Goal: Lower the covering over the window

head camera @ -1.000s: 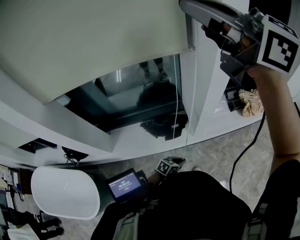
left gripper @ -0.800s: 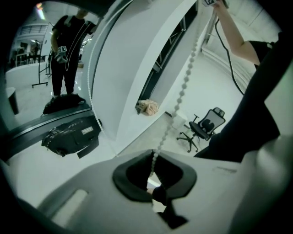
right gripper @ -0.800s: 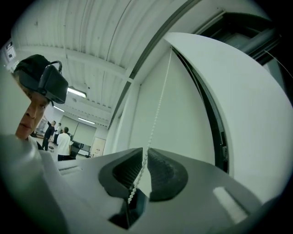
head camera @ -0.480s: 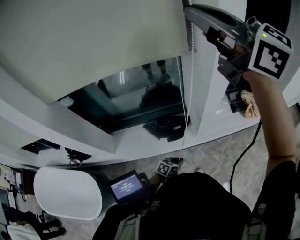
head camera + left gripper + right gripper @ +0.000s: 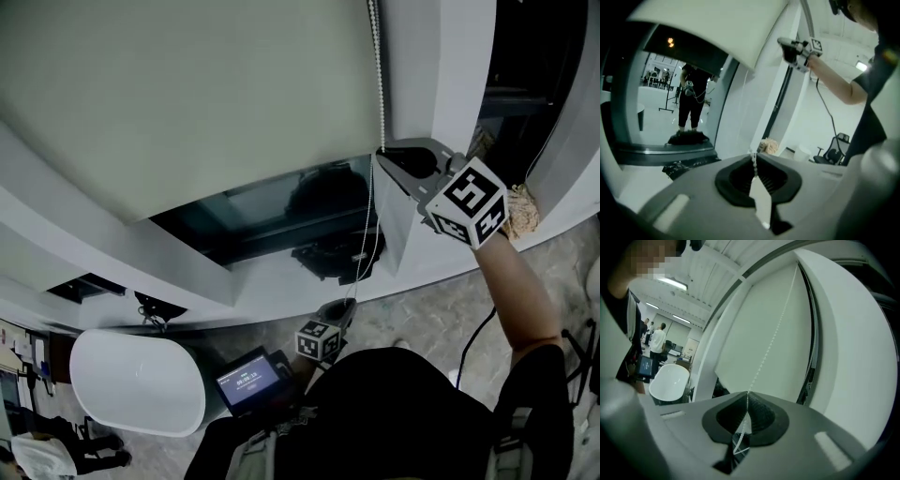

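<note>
Left gripper (image 5: pixel 753 157), right gripper (image 5: pixel 748 394) (both clamped).

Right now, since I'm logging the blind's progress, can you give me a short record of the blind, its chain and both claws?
blind: partly lowered, dark glass showing below its hem
bead chain: hangs along the blind's right edge
right claw: jaws have just been closing, now shut on the bead chain, the higher grip
left claw: shut on the bead chain, lower down
</note>
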Demonstrator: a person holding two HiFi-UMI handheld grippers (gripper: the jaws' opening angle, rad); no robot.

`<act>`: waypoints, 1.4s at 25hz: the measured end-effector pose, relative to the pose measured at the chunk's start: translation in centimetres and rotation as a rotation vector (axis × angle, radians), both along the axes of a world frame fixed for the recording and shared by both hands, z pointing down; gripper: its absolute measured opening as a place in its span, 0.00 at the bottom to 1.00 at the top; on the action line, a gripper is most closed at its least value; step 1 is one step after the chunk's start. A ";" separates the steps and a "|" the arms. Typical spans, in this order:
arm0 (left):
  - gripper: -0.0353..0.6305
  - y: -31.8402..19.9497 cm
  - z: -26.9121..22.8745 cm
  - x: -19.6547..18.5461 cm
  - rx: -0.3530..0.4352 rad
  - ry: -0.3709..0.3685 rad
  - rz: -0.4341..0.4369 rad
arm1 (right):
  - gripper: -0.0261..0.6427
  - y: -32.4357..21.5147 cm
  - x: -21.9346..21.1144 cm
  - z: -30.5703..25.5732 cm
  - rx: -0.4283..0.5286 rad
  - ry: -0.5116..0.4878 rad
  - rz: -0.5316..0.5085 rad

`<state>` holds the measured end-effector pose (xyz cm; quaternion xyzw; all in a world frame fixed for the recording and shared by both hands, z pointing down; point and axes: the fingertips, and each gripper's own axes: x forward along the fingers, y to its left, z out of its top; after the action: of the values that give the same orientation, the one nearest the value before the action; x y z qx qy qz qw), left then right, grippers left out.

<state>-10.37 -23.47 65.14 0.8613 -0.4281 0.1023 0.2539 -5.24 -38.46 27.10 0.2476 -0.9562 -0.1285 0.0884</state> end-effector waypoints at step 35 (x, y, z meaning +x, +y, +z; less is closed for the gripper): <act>0.26 -8.6 -34.7 9.5 0.693 0.302 0.148 | 0.05 10.0 5.6 34.3 -0.184 0.630 0.159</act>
<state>-0.89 -32.11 30.43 0.9300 -0.3317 -0.1584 -0.0004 0.34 -28.50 61.40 0.2604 -0.8672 -0.1048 0.4114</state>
